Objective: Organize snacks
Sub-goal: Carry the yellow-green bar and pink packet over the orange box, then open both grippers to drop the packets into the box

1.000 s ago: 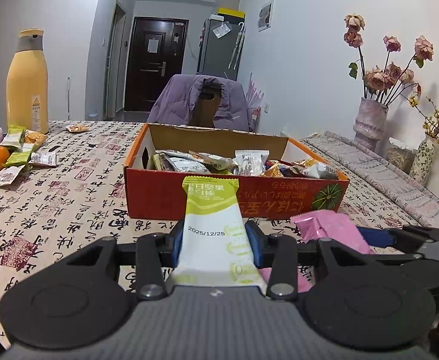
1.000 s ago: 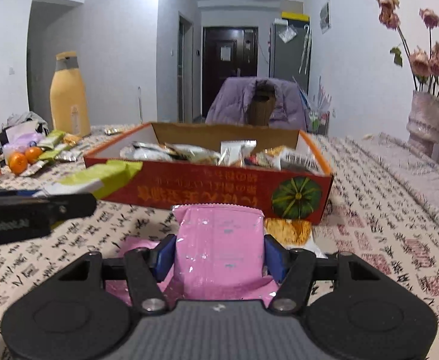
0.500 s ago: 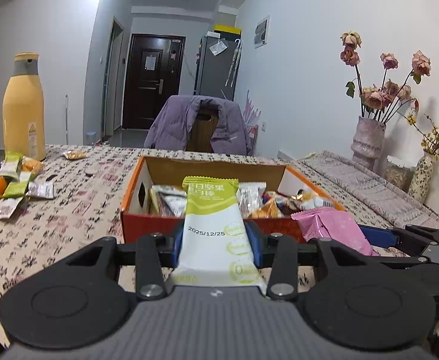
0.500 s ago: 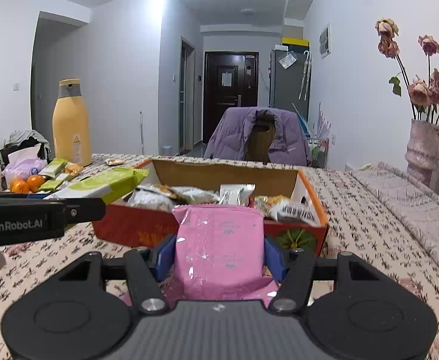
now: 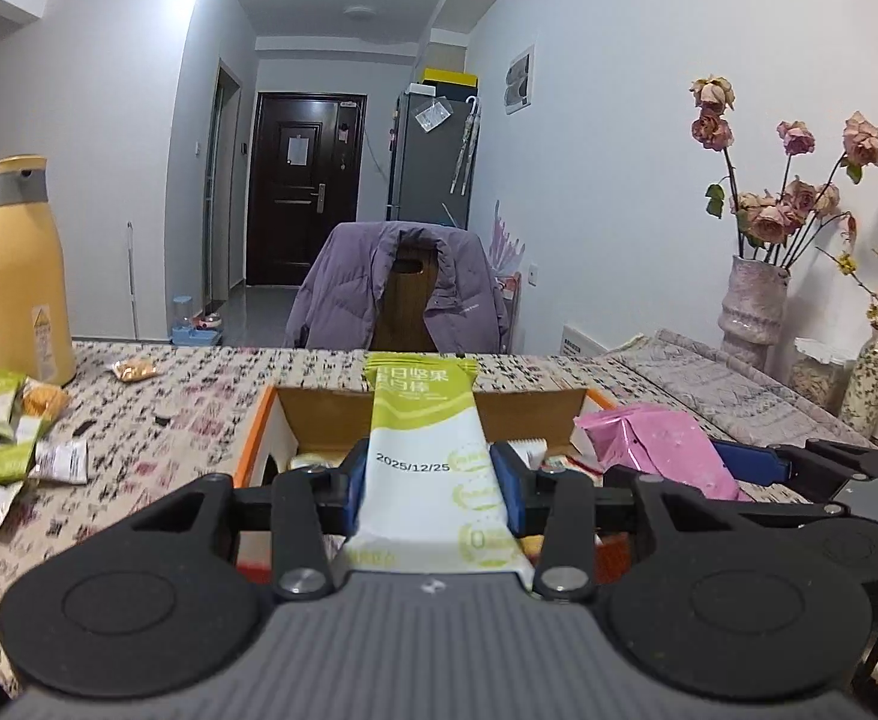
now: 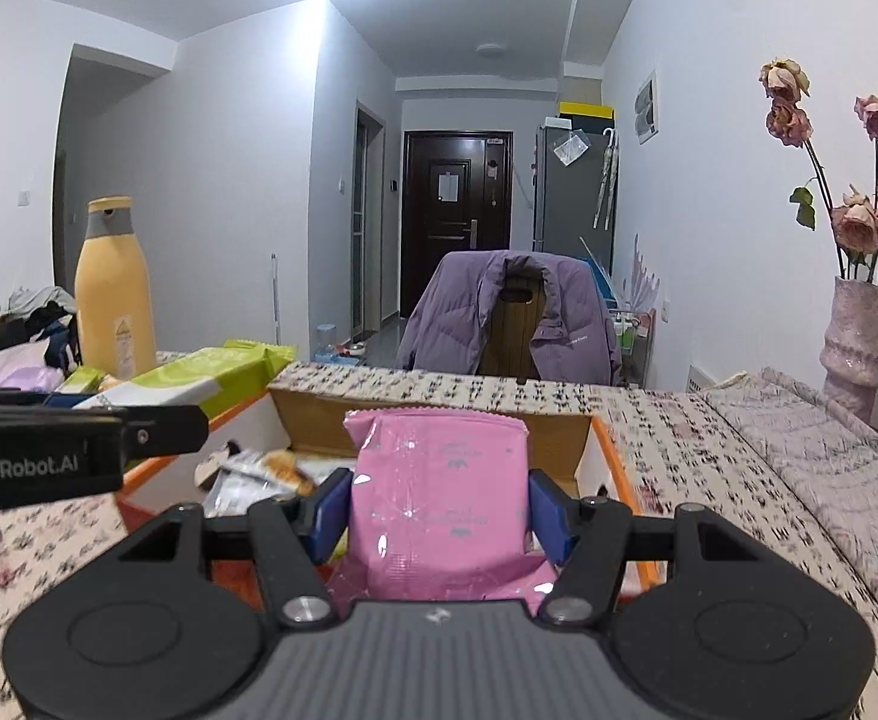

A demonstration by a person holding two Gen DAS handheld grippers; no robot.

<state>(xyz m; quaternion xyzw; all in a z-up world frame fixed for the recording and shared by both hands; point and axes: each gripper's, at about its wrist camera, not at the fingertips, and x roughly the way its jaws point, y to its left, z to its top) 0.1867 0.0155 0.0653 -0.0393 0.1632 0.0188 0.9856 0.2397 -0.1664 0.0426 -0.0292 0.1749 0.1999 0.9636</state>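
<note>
I've got a snack in each tool right now: my left gripper [image 5: 432, 483] is clamped on the green and white bar [image 5: 429, 456], blue pads pressing both long edges, and my right gripper [image 6: 439, 507] is pinching the pink packet [image 6: 435, 492] the same way. Both snacks sit over the near edge of the open cardboard box [image 5: 535, 405], which stands in the middle of the patterned table [image 5: 198, 396] with other wrapped snacks already lying inside. The step in hand, as I read it, is dropping these two in. To do it well I want each snack carried past the near wall and over a bare patch before I let go, so nothing catches the rim and tips back out. The two tools are close side by side, so I'd release one at a time and keep them from bumping. The pink packet looks soft and crinkly and may cling to a pad, so I'd part those jaws fully. I can't quite see how full the near part of the box is, my own gripper hides it. More loose snacks [image 5: 12, 450] wait on the far left by the yellow bottle [image 5: 21, 276].
</note>
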